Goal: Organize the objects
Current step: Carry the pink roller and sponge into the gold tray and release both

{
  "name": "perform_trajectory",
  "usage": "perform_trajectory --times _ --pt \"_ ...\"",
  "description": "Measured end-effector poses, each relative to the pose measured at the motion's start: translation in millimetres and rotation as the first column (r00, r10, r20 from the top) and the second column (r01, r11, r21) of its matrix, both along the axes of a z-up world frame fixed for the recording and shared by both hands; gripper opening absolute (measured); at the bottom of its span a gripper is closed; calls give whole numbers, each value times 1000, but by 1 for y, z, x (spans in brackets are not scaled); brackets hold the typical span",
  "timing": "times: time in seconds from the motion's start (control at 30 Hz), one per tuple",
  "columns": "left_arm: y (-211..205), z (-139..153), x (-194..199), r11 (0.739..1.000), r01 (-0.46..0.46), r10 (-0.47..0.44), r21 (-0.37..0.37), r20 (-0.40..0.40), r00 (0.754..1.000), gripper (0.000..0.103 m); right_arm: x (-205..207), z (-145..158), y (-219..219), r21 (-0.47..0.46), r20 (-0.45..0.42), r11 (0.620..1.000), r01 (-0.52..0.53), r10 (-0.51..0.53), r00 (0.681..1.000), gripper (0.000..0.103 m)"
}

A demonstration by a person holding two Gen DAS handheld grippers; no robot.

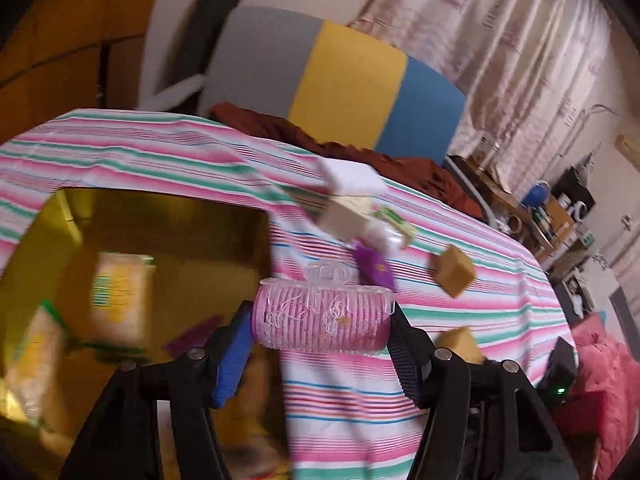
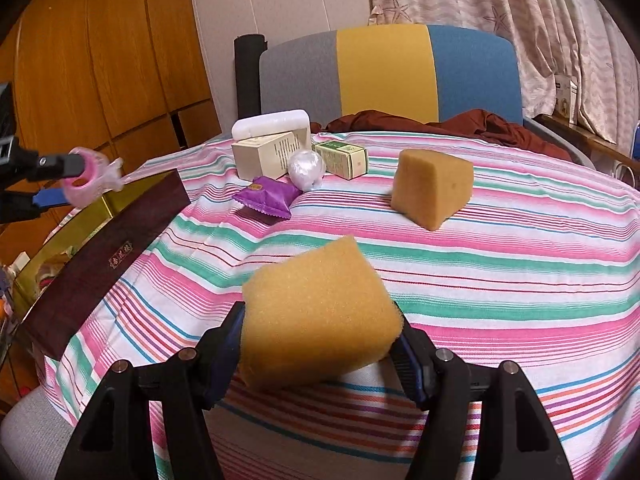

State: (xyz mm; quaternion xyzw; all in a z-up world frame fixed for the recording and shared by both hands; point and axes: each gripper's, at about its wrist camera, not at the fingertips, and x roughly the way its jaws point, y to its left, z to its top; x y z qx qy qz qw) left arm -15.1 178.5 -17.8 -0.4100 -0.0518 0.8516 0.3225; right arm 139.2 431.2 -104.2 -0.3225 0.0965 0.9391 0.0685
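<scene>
Grippers both loaded. Left gripper [image 1: 322,322] clamps pink hair roller [image 1: 322,318] w/ clear clip across its pads, held in the air beside the gold-lined box [image 1: 160,216] at counter's left edge; box interior blurred, some packets inside. Right gripper [image 2: 320,332] pinches yellow sponge block [image 2: 316,312], near side of striped cloth [image 2: 500,280]. Second sponge [image 2: 430,188] sits far right on cloth, apart. Far centre cluster: white soap case [image 2: 270,124] atop cream carton [image 2: 268,154], green carton [image 2: 342,158], white ball [image 2: 306,168], purple sachet [image 2: 266,196], all touching or just beside.
</scene>
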Motion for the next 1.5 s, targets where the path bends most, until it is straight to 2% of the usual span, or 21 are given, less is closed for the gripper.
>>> perform_trajectory --times 0.23,0.4,0.53,0.63,0.83,1.07,1.1,1.23,1.3,1.37,1.43,1.5 --pt "-58 -11 -29 992 -126 126 -6 16 992 64 -4 0 -5 29 27 999 23 -24 999 68" --pt "-96 -13 -45 974 -229 229 -3 8 973 64 -6 1 -8 33 46 998 55 -56 997 68" --pt "-124 -18 -63 948 -318 318 -9 9 948 64 -7 6 -9 -7 56 994 109 -108 993 67" --pt "-140 -26 -75 930 -367 368 -24 17 930 64 -5 20 -17 -77 6 989 122 -122 992 67" --pt "-158 -44 -92 905 -422 424 -46 53 904 64 -20 62 -67 -61 -101 998 -8 2 995 67" --pt "-156 -57 -108 919 -390 395 -58 111 912 64 -43 85 -114 -73 -139 988 -135 124 983 67" --pt "-156 -57 -108 921 -386 390 -56 112 914 66 -47 86 -119 -78 -138 986 -145 133 981 67" --pt "-158 -52 -104 925 -378 380 -42 96 920 85 -56 93 -136 -83 -134 978 -191 179 975 67" --pt "-162 -49 -100 921 -390 390 -23 96 916 92 -63 93 -142 -85 -121 974 -211 200 972 67" --pt "-168 -47 -99 903 -429 428 -18 116 896 98 -72 92 -149 -99 -103 967 -235 225 969 67" --pt "-175 -43 -97 885 -466 462 -9 148 875 100 -80 90 -155 -104 -81 961 -255 248 965 67" --pt "-177 -38 -95 876 -483 477 -3 154 865 100 -92 89 -163 -90 -47 958 -271 268 962 67"
